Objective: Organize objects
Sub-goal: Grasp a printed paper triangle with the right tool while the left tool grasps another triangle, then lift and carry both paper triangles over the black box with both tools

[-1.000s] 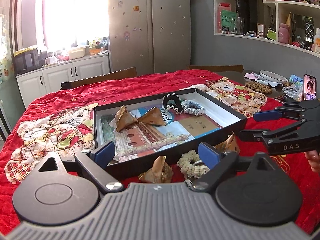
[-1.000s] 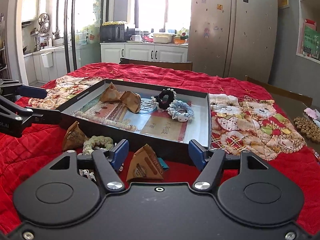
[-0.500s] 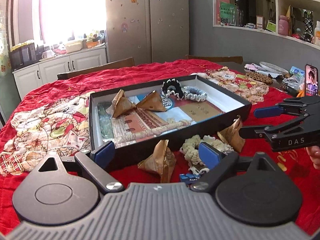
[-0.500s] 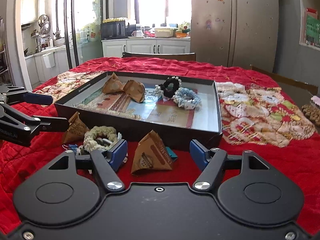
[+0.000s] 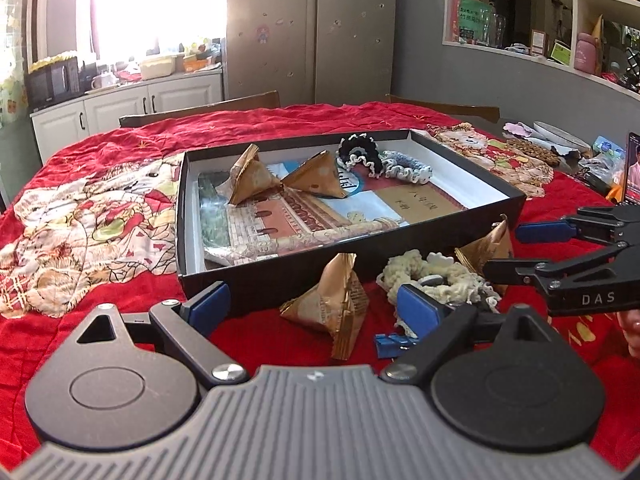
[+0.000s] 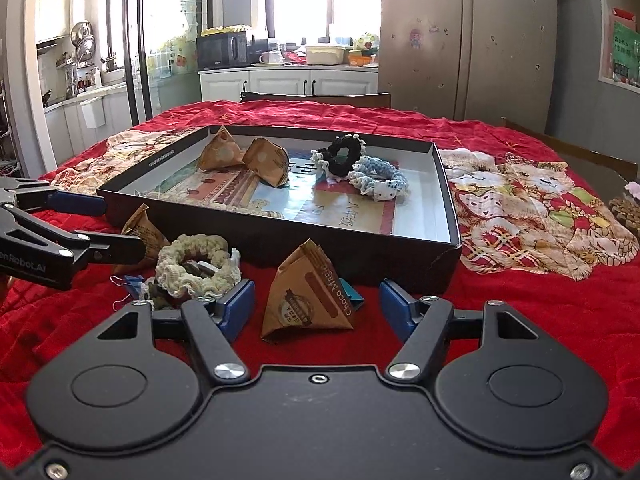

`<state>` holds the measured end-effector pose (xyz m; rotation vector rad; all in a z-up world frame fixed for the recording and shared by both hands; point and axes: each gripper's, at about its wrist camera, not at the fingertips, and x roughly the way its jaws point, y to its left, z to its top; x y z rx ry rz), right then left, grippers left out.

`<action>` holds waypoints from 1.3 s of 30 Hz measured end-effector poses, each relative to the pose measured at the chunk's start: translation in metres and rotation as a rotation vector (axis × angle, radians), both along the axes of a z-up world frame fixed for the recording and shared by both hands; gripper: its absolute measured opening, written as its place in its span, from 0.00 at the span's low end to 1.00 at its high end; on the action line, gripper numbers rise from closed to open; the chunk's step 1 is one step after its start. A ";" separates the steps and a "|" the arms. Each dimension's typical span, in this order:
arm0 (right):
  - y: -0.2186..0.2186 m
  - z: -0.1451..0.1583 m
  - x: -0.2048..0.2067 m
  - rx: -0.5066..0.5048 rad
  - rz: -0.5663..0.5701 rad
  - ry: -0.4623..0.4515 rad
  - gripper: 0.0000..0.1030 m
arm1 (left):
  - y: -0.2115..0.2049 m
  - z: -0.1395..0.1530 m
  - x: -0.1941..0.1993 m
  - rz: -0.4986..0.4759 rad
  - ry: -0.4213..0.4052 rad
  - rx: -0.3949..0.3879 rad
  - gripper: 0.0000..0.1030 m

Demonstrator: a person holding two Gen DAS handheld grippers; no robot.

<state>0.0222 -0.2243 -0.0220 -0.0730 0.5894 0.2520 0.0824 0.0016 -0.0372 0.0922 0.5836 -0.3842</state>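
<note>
A shallow black box [image 6: 256, 236] sits on a table with a red cloth [image 6: 520, 300], and its long side runs from near left to far right in the right wrist view. Inside the box are two brown triangle snack packs [image 6: 244, 156] side by side at the far left, each with a tip pointing up. Next to them, further right in the box, lie two hair scrunchies, one black [image 6: 344, 156] and one light blue [image 6: 380, 180], touching each other. In front of the box, on the cloth, are two more triangle packs: one [image 6: 312, 296] stands just before the box's near wall with its tip up, and one [image 6: 146, 232] stands at the box's near left corner. Between those two packs lies one cream scrunchie [image 6: 196, 264], flat, with a small blue clip [image 6: 130, 282] beside it. The right gripper [image 6: 316, 306] is spread wide, with the near pack between its fingers but not pinched. The left gripper [image 5: 308, 306] is spread wide too and pinches nothing.
</note>
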 end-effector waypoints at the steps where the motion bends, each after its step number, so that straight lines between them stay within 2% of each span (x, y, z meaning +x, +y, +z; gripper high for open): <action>1: 0.000 0.000 0.000 0.001 0.000 0.000 0.65 | 0.000 -0.001 0.001 0.003 0.004 -0.003 0.92; 14: 0.001 -0.005 0.007 -0.010 -0.016 0.018 0.61 | -0.001 -0.011 0.011 0.019 0.058 -0.038 0.86; 20: 0.003 -0.007 0.010 -0.010 -0.014 0.026 0.54 | -0.001 -0.014 0.012 0.028 0.077 -0.047 0.84; 32: 0.005 -0.009 0.011 -0.011 0.001 0.036 0.42 | 0.001 -0.016 0.015 0.049 0.094 -0.049 0.68; 39: 0.006 -0.009 0.010 -0.012 0.006 0.035 0.41 | 0.001 -0.017 0.015 0.046 0.096 -0.052 0.56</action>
